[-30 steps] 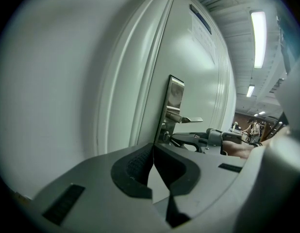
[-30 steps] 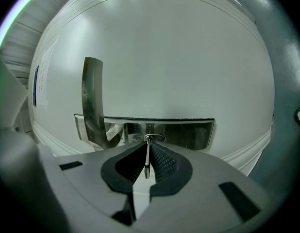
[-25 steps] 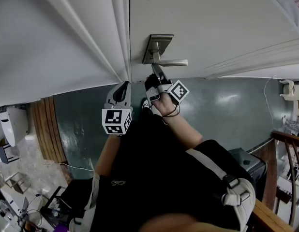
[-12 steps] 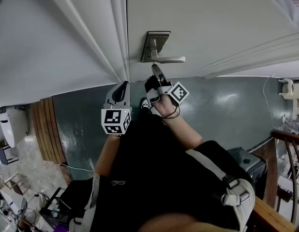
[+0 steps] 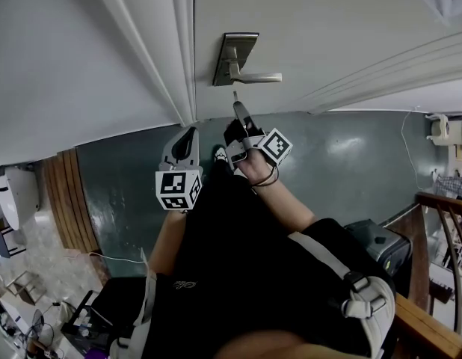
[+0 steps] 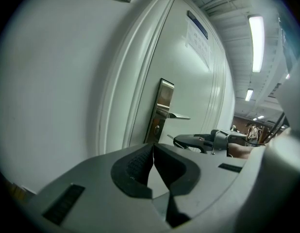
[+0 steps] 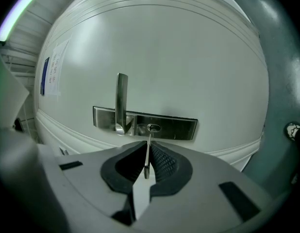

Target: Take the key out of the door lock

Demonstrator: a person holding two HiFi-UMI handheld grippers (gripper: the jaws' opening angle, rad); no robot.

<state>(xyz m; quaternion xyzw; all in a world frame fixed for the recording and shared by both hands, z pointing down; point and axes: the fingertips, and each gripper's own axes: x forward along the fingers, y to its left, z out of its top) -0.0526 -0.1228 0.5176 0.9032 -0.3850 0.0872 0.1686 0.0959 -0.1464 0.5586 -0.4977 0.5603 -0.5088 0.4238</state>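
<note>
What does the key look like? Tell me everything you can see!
The key is a thin, flat, silvery metal strip, seen edge-on. The right gripper pinches its back end between black ribbed pads. Its tip points at the keyhole in the shiny lock plate, but the head view shows a gap, so it touches only the pads.

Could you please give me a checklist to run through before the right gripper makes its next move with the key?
1. Right gripper shut on the key: ok.
2. Key tip clear of the keyhole: ok, the left gripper view shows a gap.
3. Door handle off the key's line: ok.
4. Left gripper shut, empty, short of the door: ok.
5. Door latched: cannot tell.
</note>
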